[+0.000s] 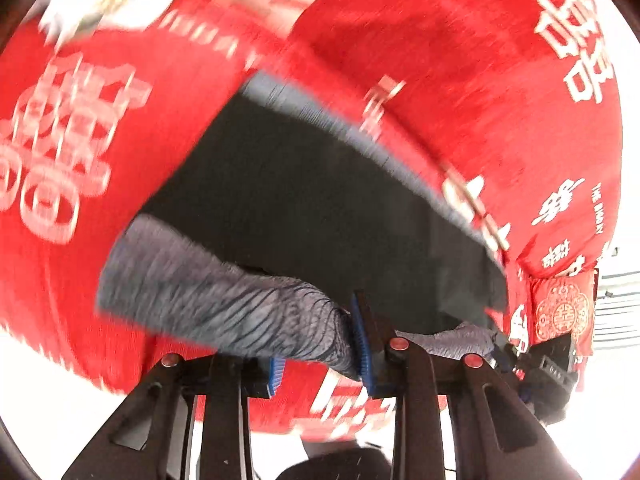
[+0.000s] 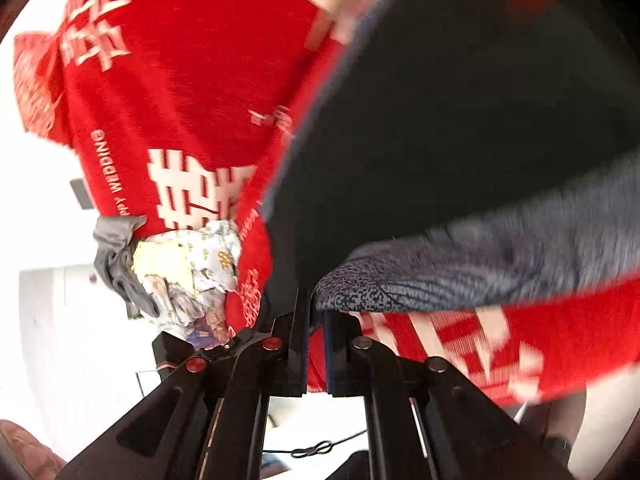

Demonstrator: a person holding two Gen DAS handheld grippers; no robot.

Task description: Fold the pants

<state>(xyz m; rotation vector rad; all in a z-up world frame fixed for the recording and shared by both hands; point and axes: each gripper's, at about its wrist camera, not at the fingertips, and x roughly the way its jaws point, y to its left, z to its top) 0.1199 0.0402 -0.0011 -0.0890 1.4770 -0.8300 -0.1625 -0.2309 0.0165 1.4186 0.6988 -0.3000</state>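
Black pants (image 1: 304, 200) with grey ribbed waistband (image 1: 224, 296); red cloth (image 1: 460, 60) printed with white characters.

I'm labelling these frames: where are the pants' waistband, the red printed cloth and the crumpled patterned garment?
waistband (image 1: 224, 292): left wrist view, ribbed grey band.
red printed cloth (image 1: 460, 60): left wrist view, plain red area.
crumpled patterned garment (image 2: 200, 264): right wrist view, pale middle folds.

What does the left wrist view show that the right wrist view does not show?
Only the left wrist view shows the left gripper pinching the grey waistband. Only the right wrist view shows the right gripper, a patterned cloth bundle and "WEDDING" lettering. Both show the dark pants over the red printed cloth.
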